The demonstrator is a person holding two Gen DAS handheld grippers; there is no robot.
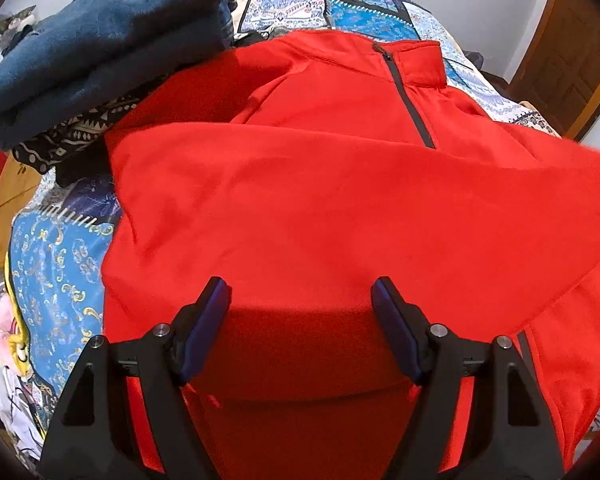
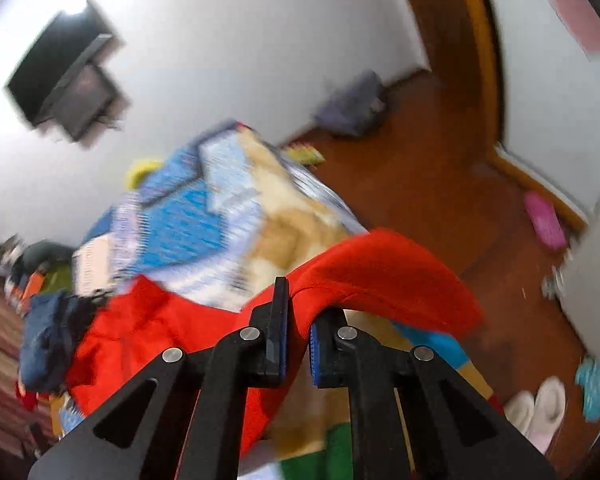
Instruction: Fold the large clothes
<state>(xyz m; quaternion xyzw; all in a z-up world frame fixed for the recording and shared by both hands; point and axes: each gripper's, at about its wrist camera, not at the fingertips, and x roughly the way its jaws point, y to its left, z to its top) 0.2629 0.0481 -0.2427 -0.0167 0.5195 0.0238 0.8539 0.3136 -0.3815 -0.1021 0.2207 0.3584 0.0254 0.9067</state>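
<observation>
Two grippers: right gripper (image 2: 298,320) pinches red pullover (image 1: 340,208) sleeve edge, thin bite, could slip out. Left gripper (image 1: 300,300) wide, empty, pullover body beneath; nothing pins it, may drag.

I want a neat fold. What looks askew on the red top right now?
One sleeve of the red top lies slanted across the chest, covering the lower zipper. The right tool pinches a bunched cuff lifted off the bed.
</observation>
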